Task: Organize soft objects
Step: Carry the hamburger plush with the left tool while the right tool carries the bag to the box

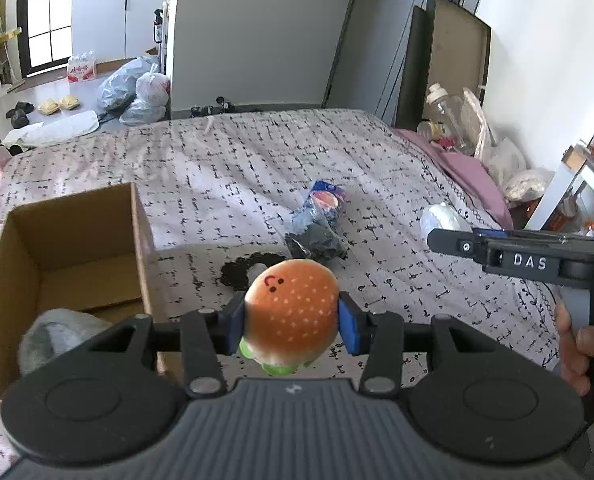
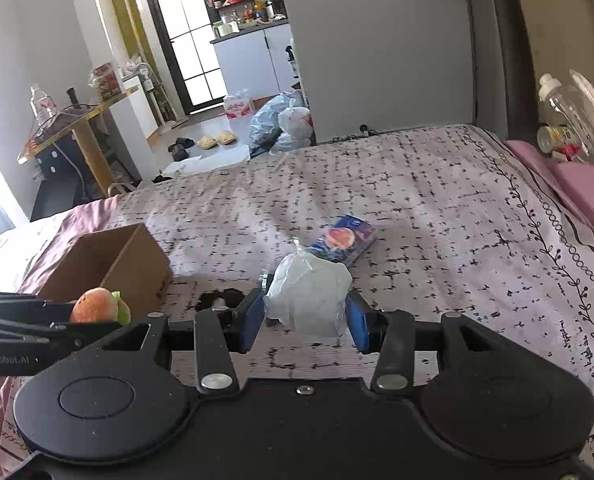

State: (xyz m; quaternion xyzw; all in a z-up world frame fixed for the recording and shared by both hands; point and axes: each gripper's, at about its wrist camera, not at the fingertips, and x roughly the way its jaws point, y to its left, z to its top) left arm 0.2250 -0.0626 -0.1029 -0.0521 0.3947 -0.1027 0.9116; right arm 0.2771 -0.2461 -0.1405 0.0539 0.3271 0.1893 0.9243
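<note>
**Op:** Status. L gripper [image 1: 291, 326] has its jaws closed partway on the burger plush [image 1: 291, 314], blue pads pressing both sides of the bun. It is held above the bedspread [image 1: 377, 168], just right of the cardboard box [image 1: 135, 240]. R gripper [image 2: 307, 318] is closed about as far on a white plastic-wrapped bundle [image 2: 309, 294], also off the bed.

**Sup:** Risks?

**Op:** 1) The plush is round, with smooth short-pile fabric, and the grip sits high on the bun. My judgement: it could rotate or squeeze out downward, esp. on a fast swing to the box. 2) The near box wall stands between the plush and the opening. Too low a path would clip the rim, and light cardboard on a soft mattress may tip or slide. 3) The R bundle is crinkly, slippery film over compressible contents. The pads may hold film only, so the contents could sag. Cannot tell how deep the grip is.

**Sup:** What's in the box?

**Op:** One grey soft item [image 1: 57, 336] in the near corner; the rest shows bare brown floor.

**Sup:** Still on the bed?

**Op:** A blue printed pack [image 1: 323, 200] in glossy film, touching a dark fabric bundle [image 1: 317, 242] in front of it. A black lacy piece [image 1: 241, 272] lies flat beyond the plush. All are well apart from the box.
</note>
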